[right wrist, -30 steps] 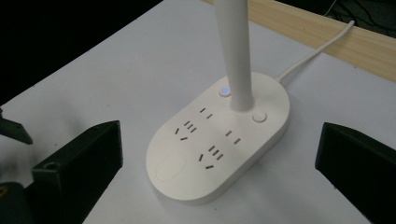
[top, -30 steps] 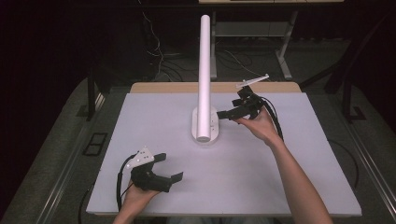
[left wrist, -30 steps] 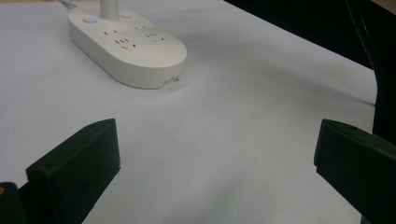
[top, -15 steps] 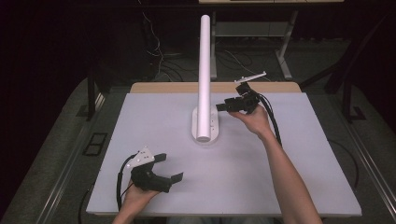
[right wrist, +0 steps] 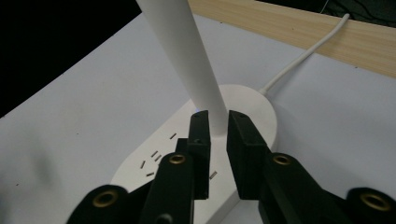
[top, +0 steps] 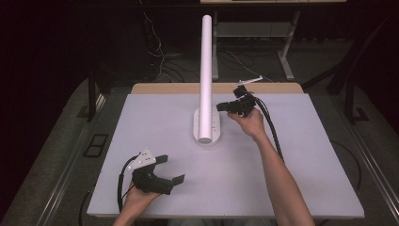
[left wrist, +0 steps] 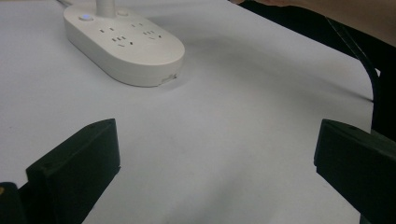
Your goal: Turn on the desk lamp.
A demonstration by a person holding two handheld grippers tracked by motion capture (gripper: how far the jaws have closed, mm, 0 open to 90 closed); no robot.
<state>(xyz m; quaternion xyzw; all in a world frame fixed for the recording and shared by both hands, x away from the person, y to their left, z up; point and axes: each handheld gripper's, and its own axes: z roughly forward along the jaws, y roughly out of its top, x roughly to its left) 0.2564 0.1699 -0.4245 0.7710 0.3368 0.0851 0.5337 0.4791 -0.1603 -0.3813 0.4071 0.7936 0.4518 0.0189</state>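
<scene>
Lamp base point(top: 206, 128), white and oval, is sitting at the centre of the high view on the white table point(top: 301, 179), with its tall white post point(top: 205, 75) rising toward the top of the frame. I am holding the right gripper point(top: 221, 108) just right of the post, low down near the base. The left gripper point(top: 171, 169) is resting in the lower left of the frame, well apart from the lamp, jaws spread and holding nothing.

Left gripper view: its two black jaws are standing wide at the bottom corners with bare table between them. The base point(left wrist: 123, 42) is lying in the upper left, and here I am reading what the high view blurs: socket slots and a round button on its top face.

Right gripper view: the jaws have just been closing and are now standing narrow, the foot of the post point(right wrist: 187, 56) showing in the gap beyond them. Whether the pads are pressing on it I cannot tell. A white cord point(right wrist: 303, 53) is trailing from the base point(right wrist: 261, 112) toward the wooden edge point(right wrist: 299, 35) at the upper right.

Handling judgement: stiff, smooth plastic, likely slippery, top-heavy if tilted. I am favouring a hold low on the post.
</scene>
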